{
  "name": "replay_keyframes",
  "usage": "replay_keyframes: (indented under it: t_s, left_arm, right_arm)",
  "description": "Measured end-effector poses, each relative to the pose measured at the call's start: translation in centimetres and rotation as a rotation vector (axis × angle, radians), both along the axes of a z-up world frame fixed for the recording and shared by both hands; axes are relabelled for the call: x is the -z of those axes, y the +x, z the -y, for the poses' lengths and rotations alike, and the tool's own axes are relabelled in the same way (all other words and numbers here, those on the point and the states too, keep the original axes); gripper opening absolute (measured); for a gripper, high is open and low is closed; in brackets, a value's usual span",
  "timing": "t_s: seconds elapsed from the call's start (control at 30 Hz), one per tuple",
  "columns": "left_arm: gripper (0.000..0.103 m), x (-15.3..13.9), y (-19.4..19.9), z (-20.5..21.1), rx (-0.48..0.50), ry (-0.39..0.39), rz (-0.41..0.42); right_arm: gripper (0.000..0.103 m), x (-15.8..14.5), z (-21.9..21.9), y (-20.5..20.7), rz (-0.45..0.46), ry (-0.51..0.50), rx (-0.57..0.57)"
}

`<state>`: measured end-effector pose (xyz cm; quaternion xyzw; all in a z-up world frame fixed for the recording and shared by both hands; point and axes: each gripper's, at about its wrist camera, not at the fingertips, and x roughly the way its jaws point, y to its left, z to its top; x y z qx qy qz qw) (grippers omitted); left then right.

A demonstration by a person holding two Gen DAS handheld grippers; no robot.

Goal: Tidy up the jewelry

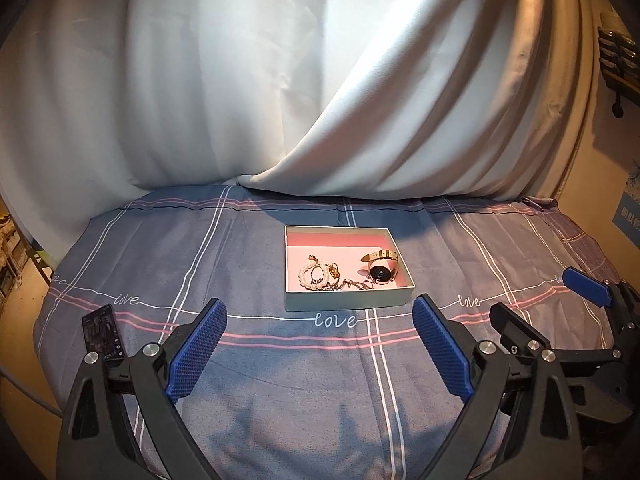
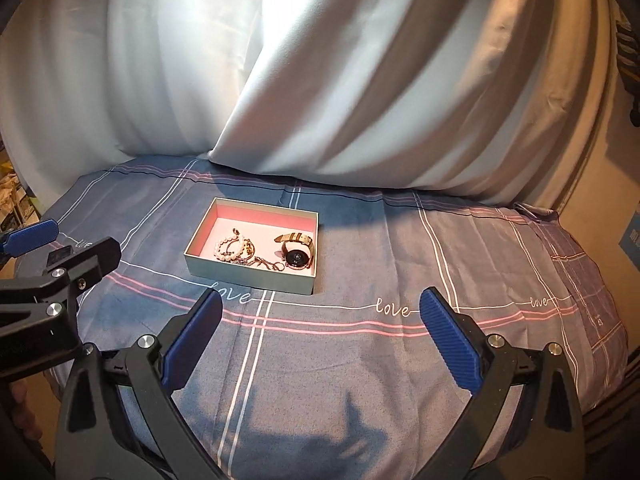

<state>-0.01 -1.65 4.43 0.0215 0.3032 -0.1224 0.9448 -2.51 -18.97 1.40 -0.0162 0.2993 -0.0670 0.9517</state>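
An open shallow box (image 1: 344, 300) with a pink inside sits on the bed, and it also shows in the right wrist view (image 2: 248, 280). In it lie a pearl bracelet (image 1: 312, 276) (image 2: 228, 250), a gold chain (image 1: 352, 285) (image 2: 264, 263) and a round watch (image 1: 382, 270) (image 2: 297, 256). My left gripper (image 1: 320, 320) is open and empty, hovering in front of the box. My right gripper (image 2: 320, 308) is open and empty, just right of the box's near corner. Each gripper also shows at the edge of the other's view.
The bed has a blue-grey plaid sheet (image 1: 280, 380) with "love" lettering. A white curtain (image 1: 280, 80) hangs behind it. A phone (image 1: 102, 332) lies at the bed's left edge. A wall with posters (image 1: 624, 208) is on the right.
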Motion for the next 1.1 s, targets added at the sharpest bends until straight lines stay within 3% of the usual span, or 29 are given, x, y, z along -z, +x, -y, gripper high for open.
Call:
replay_keyframes:
  t_s: [1.1]
  left_arm:
    - [0.096,0.48,0.33,0.19,0.011,-0.009,-0.03]
  right_arm:
    - [0.097,-0.06,0.28,0.13,-0.007,-0.005,-0.019]
